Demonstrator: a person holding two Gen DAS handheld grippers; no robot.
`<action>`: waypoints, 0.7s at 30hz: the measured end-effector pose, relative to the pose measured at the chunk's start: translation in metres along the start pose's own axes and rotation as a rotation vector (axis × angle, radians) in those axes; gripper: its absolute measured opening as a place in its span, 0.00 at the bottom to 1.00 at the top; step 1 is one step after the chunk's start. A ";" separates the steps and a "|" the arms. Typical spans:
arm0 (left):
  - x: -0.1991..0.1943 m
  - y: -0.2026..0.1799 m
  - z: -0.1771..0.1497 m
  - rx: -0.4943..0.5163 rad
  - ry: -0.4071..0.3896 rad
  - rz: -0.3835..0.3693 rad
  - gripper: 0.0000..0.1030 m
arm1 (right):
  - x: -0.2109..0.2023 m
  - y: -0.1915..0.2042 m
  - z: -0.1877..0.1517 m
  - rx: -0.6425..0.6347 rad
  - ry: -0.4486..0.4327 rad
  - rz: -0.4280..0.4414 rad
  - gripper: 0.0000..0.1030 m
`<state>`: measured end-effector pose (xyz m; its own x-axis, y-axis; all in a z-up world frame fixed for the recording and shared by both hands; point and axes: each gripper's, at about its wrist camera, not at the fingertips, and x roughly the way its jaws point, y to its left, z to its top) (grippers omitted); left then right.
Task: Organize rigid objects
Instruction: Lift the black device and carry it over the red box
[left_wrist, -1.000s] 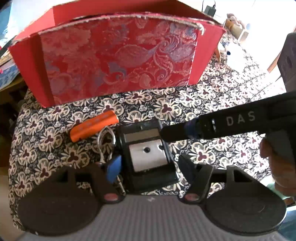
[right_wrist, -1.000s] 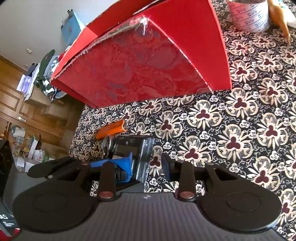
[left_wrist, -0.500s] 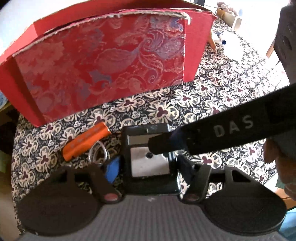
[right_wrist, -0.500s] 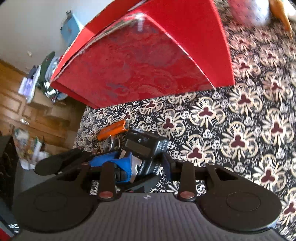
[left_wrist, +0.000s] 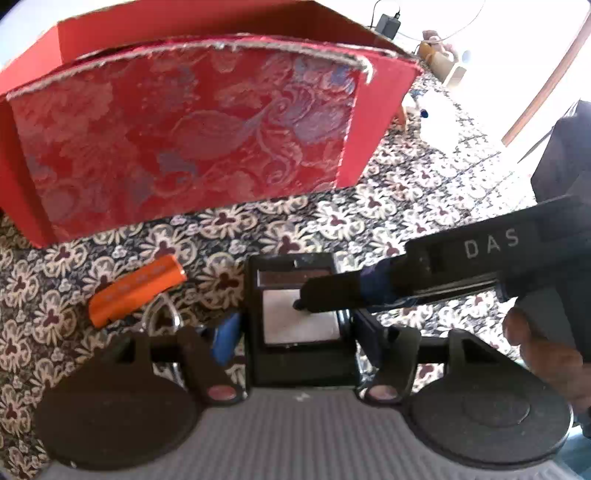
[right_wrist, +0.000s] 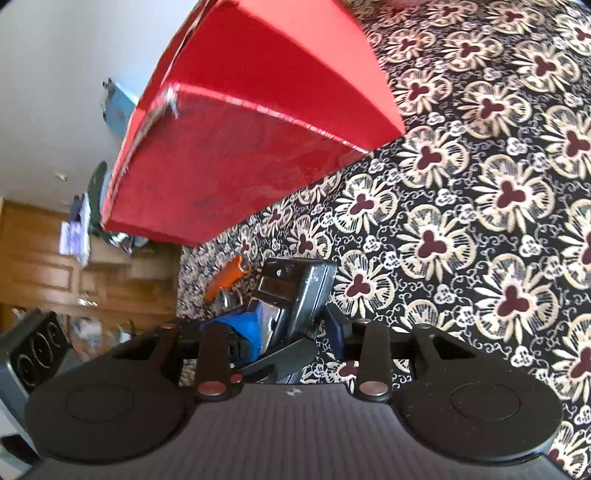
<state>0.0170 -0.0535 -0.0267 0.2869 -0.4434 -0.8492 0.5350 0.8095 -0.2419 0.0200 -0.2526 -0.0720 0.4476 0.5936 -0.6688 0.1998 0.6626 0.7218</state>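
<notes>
Brocade-faced red cardboard box (left_wrist: 192, 144)

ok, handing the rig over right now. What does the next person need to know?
Left gripper: fingers either side of the black device; can't tell if the pads are pressing.
Right gripper: same device sits tilted between its fingers, and one fingertip lies across the device's top; grip can't be confirmed.
On the tablecloth: orange cylinder and metal ring, left of the device. Red box stands behind them; its inside is not visible.
Done: nothing visibly put away.
Left: device, cylinder and ring, probably into the box.
</notes>
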 end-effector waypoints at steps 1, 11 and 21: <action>-0.001 -0.002 0.002 0.003 -0.005 -0.007 0.62 | -0.004 -0.003 0.000 0.010 -0.008 0.009 0.21; -0.030 -0.044 0.029 0.155 -0.108 -0.083 0.62 | -0.084 0.023 -0.007 -0.117 -0.193 -0.017 0.17; -0.082 -0.062 0.085 0.278 -0.318 -0.135 0.62 | -0.127 0.079 0.021 -0.240 -0.395 0.035 0.15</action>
<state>0.0274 -0.1001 0.0983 0.4065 -0.6696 -0.6216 0.7654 0.6211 -0.1685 -0.0028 -0.2853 0.0733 0.7573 0.4288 -0.4925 -0.0079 0.7602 0.6497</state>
